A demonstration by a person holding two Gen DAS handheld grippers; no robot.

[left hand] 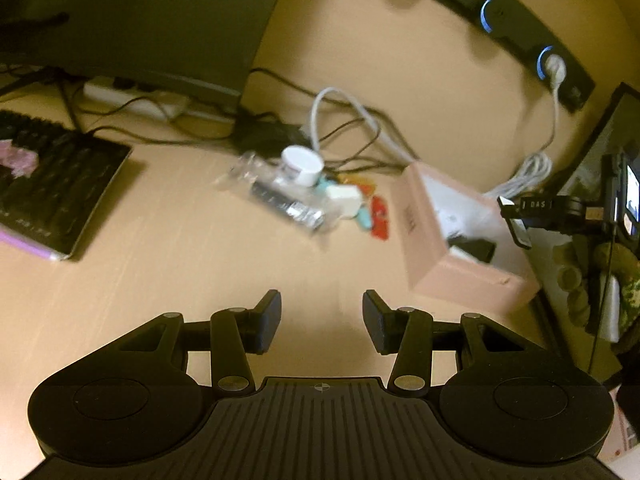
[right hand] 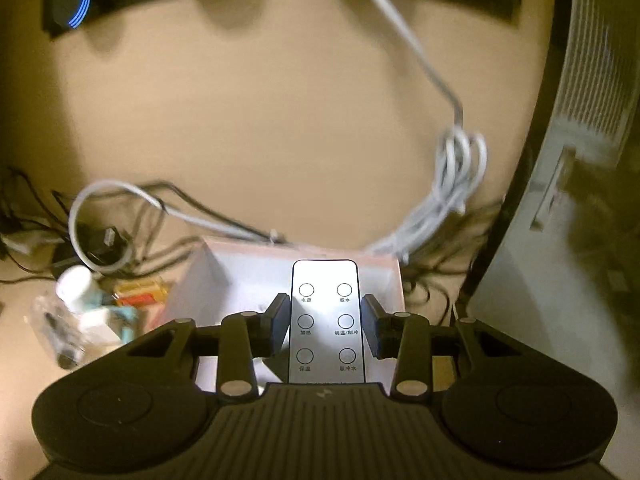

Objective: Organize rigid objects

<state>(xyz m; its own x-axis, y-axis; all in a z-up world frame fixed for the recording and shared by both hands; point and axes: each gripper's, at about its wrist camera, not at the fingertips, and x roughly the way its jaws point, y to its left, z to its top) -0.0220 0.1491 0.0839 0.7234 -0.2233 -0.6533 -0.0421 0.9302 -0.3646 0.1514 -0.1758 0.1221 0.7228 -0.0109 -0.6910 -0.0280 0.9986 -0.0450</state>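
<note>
Right wrist view: your right gripper (right hand: 325, 322) is clamped on a slim white remote control (right hand: 325, 304), both pads pressed against its long edges about halfway along. The remote carries six round buttons in two columns and points forward, its far end over the open pink box (right hand: 224, 276). The box interior shows white. Left of the box lies a loose cluster: a white-capped jar (right hand: 74, 282), a clear plastic bag (right hand: 56, 336), and some red and teal items, too blurred to identify. A coiled white cable (right hand: 452, 188) hangs behind the box from a black wall strip with blue-lit rings (right hand: 80, 0).

In the left wrist view, your left gripper (left hand: 322, 318) holds nothing; its jaws stand partly apart over bare wooden desk (left hand: 180, 272). The same pink box (left hand: 424, 236) sits ahead and to the right, with a dark item inside that cannot be made out. The white-capped jar (left hand: 302, 164) and clear bag (left hand: 276, 196) lie ahead at centre, just left of the box, with a small white block (left hand: 344, 196) and red pieces (left hand: 378, 216) between them and the box. A black keyboard (left hand: 52, 184) rests at far left, well apart from the clutter, below a dark monitor (left hand: 140, 20).
</note>
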